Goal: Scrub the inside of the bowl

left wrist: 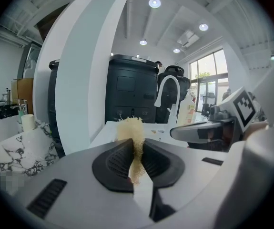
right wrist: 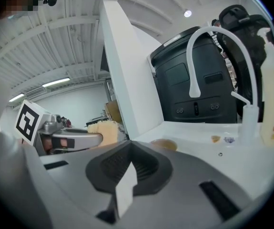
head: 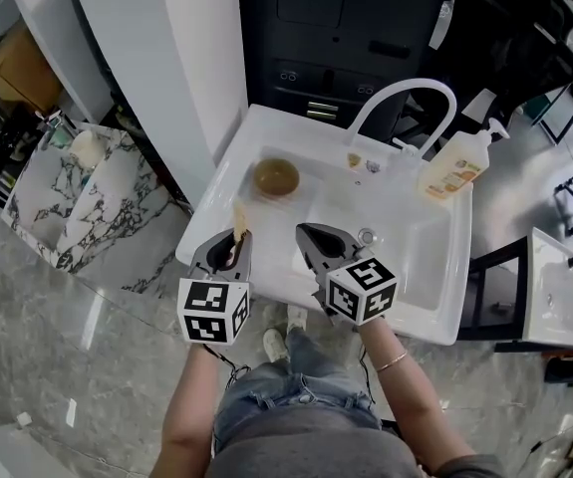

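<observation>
The small, round brown bowl (head: pixel 277 177) sits upright at the far-left of the white sink (head: pixel 435 297), its inside glossy amber. Near it, the left gripper (head: pixel 232 242) pinches a pale yellow fibrous scrubber (left wrist: pixel 133 136). The right gripper (head: pixel 316 239) is closed on nothing. Grey marble floor (head: pixel 87 317) lies around.

We see the round brown bowl (head: pixel 277 177) standing upright in the white sink (head: pixel 435 297), near its back left corner. Our left gripper (head: pixel 228 252) pinches the pale yellow, fibrous scrubber (left wrist: pixel 133 136) upright over the sink's front left edge, apart from the bowl.
</observation>
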`<state>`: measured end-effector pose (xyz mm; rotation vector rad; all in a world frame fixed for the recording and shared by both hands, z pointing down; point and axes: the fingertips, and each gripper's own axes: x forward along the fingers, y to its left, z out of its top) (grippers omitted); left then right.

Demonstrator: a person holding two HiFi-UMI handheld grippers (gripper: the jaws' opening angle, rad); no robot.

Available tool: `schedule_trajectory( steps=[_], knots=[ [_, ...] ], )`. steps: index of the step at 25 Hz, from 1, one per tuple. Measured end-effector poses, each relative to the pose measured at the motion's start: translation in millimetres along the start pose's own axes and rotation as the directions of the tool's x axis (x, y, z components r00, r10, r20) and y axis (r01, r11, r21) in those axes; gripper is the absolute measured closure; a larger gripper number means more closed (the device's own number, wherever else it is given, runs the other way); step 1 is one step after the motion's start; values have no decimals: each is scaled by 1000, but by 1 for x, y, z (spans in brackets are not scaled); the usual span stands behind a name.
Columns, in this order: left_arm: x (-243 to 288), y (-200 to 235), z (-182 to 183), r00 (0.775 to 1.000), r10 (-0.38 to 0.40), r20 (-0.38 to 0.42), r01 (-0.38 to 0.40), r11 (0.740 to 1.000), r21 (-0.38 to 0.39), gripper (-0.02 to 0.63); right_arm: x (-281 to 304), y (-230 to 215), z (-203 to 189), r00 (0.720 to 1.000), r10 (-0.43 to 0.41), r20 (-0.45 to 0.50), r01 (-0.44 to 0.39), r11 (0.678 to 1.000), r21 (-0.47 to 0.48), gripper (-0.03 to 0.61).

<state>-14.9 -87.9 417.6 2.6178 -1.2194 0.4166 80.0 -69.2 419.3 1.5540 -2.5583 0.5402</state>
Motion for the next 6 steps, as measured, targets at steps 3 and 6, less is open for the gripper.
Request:
schedule_trajectory(
  steps=[3,6],
  knots=[
    [-3,0,2,1000,5,16,-5,1000,3,568,-2,2,2,1000,-8,12,8,1000,-5,569],
    [-6,1,4,999,13,37,-13,1000,-5,568,-5,3,4,999,-17,28,17,1000,-7,569]
  ],
)
